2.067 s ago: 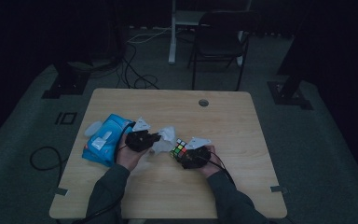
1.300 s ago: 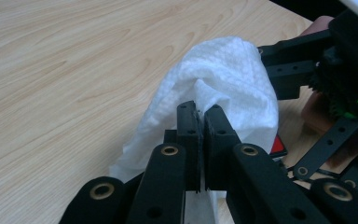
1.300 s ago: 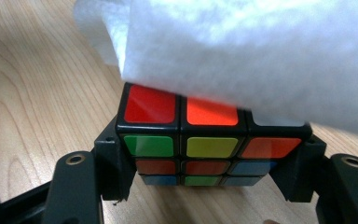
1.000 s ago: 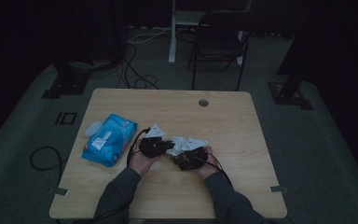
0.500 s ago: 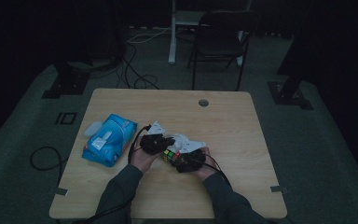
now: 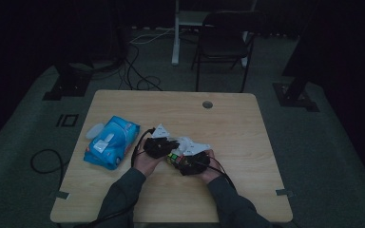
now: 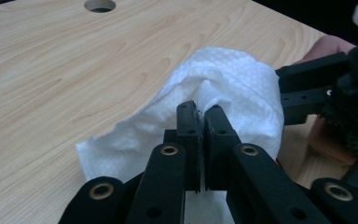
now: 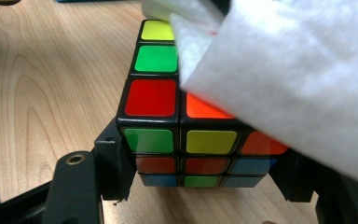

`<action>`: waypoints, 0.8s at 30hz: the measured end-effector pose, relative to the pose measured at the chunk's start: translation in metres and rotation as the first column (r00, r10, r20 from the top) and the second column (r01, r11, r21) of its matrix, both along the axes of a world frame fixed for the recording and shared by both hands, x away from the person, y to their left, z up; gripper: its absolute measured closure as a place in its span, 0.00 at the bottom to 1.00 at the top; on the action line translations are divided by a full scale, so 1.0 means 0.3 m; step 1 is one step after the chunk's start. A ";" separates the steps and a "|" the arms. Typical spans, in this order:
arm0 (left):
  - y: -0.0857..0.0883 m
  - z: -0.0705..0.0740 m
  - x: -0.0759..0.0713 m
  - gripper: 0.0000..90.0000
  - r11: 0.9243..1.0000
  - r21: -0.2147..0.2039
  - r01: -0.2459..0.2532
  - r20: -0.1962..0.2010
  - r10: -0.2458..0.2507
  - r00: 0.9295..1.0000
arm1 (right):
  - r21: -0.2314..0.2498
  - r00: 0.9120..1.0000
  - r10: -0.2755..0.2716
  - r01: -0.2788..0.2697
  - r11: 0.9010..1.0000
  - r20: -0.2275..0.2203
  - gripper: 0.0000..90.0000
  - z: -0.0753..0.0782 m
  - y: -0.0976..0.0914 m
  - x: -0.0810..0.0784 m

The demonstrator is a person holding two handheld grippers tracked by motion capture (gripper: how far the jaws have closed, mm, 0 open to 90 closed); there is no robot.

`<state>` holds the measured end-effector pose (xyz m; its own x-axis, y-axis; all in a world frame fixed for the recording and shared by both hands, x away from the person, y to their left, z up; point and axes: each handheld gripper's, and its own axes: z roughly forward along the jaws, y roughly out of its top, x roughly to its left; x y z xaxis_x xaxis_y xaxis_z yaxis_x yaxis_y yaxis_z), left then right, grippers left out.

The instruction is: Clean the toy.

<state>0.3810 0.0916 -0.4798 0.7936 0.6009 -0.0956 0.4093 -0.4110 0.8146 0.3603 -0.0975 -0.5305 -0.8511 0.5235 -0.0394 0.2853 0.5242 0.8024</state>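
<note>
From the high view, both hands meet near the middle of the wooden desk (image 6: 247, 142). The left tongs (image 6: 164, 145) and right tongs (image 6: 190, 159) sit just beside each other, with a puzzle cube (image 6: 173, 158) and a white wipe (image 6: 192, 146) between them. A blue wipes pack (image 6: 111, 141) lies well apart, toward the desk's left edge.

In the left gripper view, the left tongs (image 7: 199, 116) are pinched tight on a fold of the wipe (image 7: 223, 88) — the cloth bunches up above the desk (image 7: 74, 70).

In the right gripper view, the right tongs (image 8: 205, 182) clamp the cube (image 8: 168, 121) from both sides — it rests on the desk (image 8: 42, 70), and the wipe (image 8: 298, 70) drapes over its top right part.
</note>
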 end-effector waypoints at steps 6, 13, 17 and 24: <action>-0.019 0.005 -0.014 0.98 0.999 -0.004 0.038 -0.009 -0.038 0.999 | 0.006 1.000 -0.012 0.012 1.000 -0.001 0.38 0.002 -0.009 0.003; -0.056 0.005 -0.043 0.98 0.996 -0.005 0.091 -0.005 -0.091 0.996 | 0.020 1.000 -0.021 0.021 1.000 -0.004 0.38 0.002 -0.013 0.004; -0.064 0.004 -0.053 0.98 0.995 -0.004 0.102 -0.006 -0.102 0.995 | 0.018 1.000 -0.023 0.023 1.000 -0.004 0.38 0.000 -0.015 0.005; -0.071 0.005 -0.062 0.98 0.991 -0.010 0.133 -0.011 -0.134 0.991 | 0.021 0.999 -0.032 0.032 0.999 0.001 0.38 0.002 -0.018 0.006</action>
